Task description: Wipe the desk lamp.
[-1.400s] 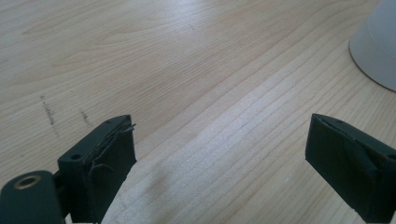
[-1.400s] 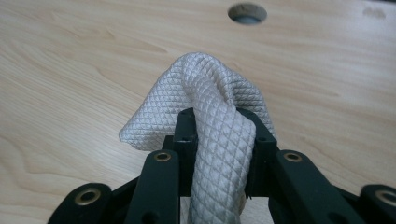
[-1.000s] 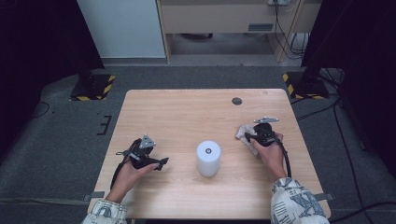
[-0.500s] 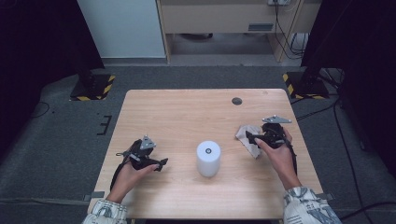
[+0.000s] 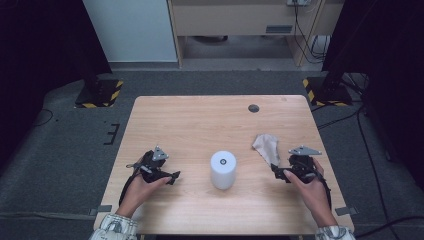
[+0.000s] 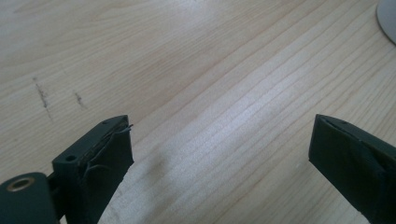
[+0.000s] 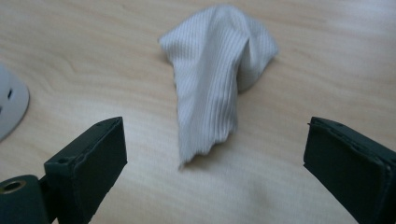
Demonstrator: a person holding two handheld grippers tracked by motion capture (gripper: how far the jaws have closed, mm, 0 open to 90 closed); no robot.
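A crumpled white ribbed cloth (image 5: 266, 146) (image 7: 219, 79) lies on the wooden table (image 5: 200, 120) at the right. My right gripper (image 5: 278, 173) (image 7: 215, 156) sits just short of it, on the near side. Its jaws have just been opening and now stand wide apart, the cloth's tip lying loose ahead of them. A white cylinder (image 5: 223, 169) stands upright at the table's middle front; its edge shows in the left gripper view (image 6: 387, 18) and in the right gripper view (image 7: 11, 107). My left gripper (image 5: 173, 176) (image 6: 219, 149) rests at the front left, open over bare wood and pointing toward the cylinder.
A small dark round disc (image 5: 253, 108) is set in the table near its far edge. Black stands with yellow-striped feet (image 5: 99, 92) (image 5: 325, 90) flank the table's far corners on the grey floor.
My right gripper let go of the cloth, opened, and drew back toward the table's near right. The cloth stays crumpled where it was left. The left hand has not moved.
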